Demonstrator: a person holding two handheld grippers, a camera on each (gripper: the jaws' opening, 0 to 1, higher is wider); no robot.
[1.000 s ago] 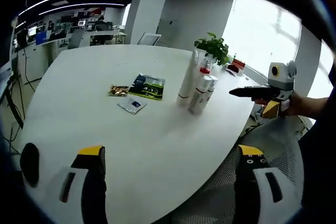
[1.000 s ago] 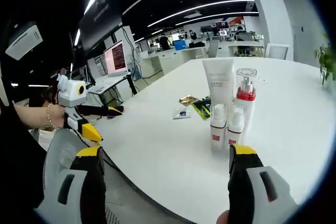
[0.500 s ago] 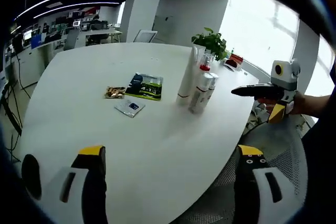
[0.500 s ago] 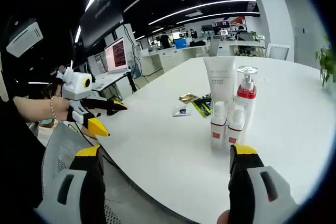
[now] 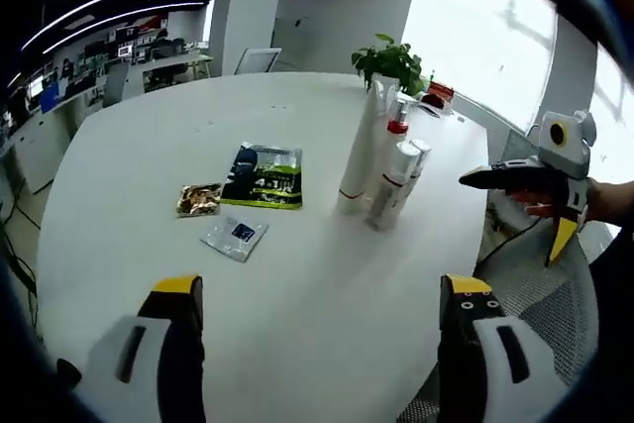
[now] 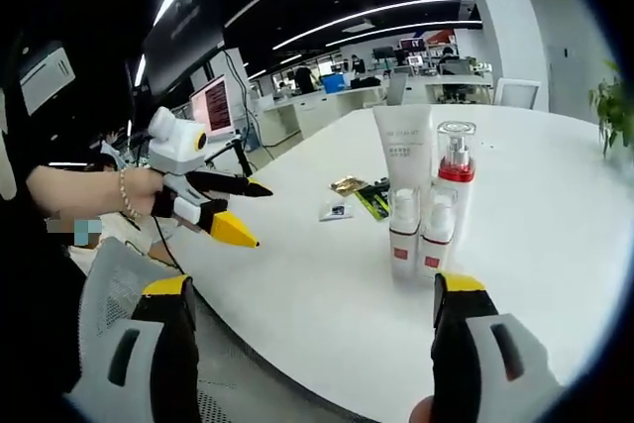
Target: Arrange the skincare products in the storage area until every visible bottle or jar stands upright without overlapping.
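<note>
1. 4 white skincare containers are standing upright, clustered on the round white table (image 5: 297, 324): tall tube (image 6: 403, 151), red-collared pump bottle (image 6: 455, 175), 2 small bottles (image 6: 403, 235).
2. Left gripper (image 5: 315, 344) and right gripper (image 6: 309, 344) are hovering with jaws wide apart, gripping nothing.
3. Green sachet (image 5: 263, 175) is lying beside the cluster.

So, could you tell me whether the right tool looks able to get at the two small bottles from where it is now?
Probably yes: the right tool is open and faces the small bottles, with bare table between them.
</note>
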